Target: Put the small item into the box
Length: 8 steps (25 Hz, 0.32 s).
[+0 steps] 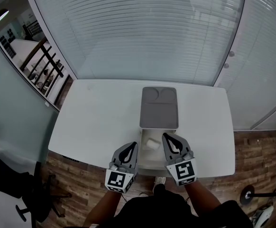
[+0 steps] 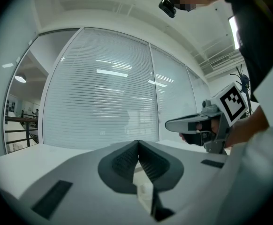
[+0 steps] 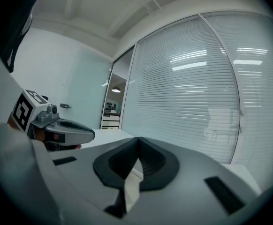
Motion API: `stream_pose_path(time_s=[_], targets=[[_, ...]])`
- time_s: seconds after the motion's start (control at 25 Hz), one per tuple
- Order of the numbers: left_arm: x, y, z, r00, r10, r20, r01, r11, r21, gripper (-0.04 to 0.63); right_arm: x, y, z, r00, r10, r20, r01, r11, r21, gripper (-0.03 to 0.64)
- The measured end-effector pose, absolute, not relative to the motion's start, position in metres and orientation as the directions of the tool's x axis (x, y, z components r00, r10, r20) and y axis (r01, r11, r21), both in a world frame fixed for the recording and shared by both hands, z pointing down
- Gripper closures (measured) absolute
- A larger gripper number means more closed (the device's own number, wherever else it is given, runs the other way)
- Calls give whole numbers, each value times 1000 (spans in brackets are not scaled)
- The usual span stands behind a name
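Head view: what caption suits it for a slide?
Left gripper and right gripper, jaws shut, flank an open box holding a small item.

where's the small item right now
In the head view, the small item lies inside the open box at the table's near edge, between the left gripper and the right gripper.
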<state>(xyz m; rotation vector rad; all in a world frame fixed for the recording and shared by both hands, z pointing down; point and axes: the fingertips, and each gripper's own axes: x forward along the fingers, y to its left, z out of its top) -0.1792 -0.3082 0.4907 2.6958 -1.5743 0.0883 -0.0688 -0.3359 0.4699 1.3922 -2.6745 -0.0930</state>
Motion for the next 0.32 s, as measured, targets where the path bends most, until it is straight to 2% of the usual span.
stream_pose_path(time_s=[0.32], targets=[[-175, -307, 490, 494, -867, 58, -868, -496, -13, 583, -64, -342, 469, -556, -828, 75, -821, 561, 104, 614]])
